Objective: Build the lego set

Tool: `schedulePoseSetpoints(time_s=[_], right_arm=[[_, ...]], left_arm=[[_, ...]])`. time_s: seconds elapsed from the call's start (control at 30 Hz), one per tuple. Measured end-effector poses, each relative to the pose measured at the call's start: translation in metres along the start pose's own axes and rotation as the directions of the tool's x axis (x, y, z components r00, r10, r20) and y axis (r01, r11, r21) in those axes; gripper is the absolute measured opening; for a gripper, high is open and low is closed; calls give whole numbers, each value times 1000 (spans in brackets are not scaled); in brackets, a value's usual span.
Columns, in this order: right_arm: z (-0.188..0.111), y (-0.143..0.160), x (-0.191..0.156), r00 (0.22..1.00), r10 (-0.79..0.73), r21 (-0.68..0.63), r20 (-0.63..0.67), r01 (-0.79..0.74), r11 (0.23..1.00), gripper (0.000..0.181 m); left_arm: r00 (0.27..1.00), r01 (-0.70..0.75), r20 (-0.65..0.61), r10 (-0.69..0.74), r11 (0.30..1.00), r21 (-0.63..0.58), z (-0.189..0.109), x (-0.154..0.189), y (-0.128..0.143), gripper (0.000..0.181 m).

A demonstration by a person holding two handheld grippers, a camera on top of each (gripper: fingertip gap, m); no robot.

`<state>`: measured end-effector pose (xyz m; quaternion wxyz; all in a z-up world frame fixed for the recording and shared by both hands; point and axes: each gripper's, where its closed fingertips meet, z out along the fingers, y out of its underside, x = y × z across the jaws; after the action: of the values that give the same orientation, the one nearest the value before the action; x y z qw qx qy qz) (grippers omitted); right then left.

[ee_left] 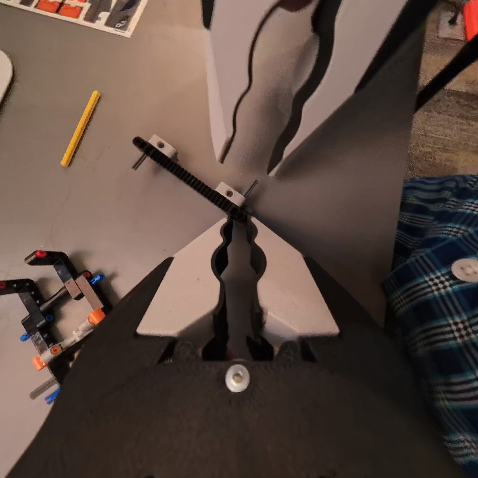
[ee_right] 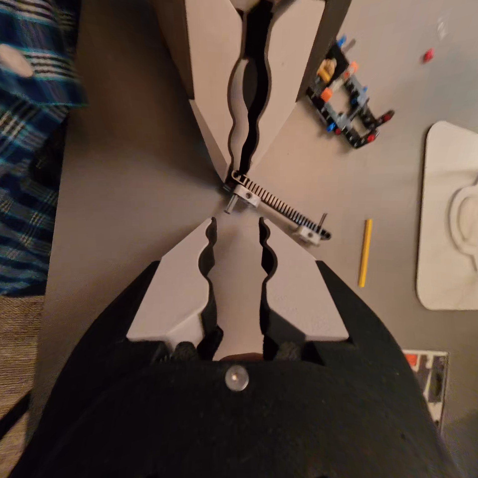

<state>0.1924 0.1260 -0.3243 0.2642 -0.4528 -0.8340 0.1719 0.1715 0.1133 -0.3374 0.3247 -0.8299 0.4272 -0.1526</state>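
Your left gripper (ee_left: 237, 219) clamps one end of the rack assembly (ee_right: 274, 204), whose length runs crosswise just ahead of your right gripper's (ee_right: 236, 219) parted jaws.

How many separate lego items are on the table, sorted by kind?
Toothed rack assembly, one end gripped in the left tongs: 1
Black frame assembly with orange, blue and red pieces: 1
Loose yellow axle: 1
Loose small red piece: 1
Total: 4

Long black toothed rack (ee_left: 186, 176) with two grey blocks (ee_left: 231, 194) and thin pins, pinched at one end. Black frame (ee_left: 51, 297) with orange, blue, red pegs nearby. Yellow rod (ee_left: 80, 128) lying flat, apart.
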Motion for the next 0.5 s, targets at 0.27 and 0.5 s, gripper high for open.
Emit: schedulePoseSetpoints(time_s=[0.27,0.5], right_arm=[[9,-20,-12,956,-233,168,176,204,964,51],[20,-15,-14,949,-184,192,256,137,972,35]], left_arm=[[969,-203,-150,195,978,-45,-2,14,6,7],[966,-229,-140,220,972,-51,-1,6,7,7]])
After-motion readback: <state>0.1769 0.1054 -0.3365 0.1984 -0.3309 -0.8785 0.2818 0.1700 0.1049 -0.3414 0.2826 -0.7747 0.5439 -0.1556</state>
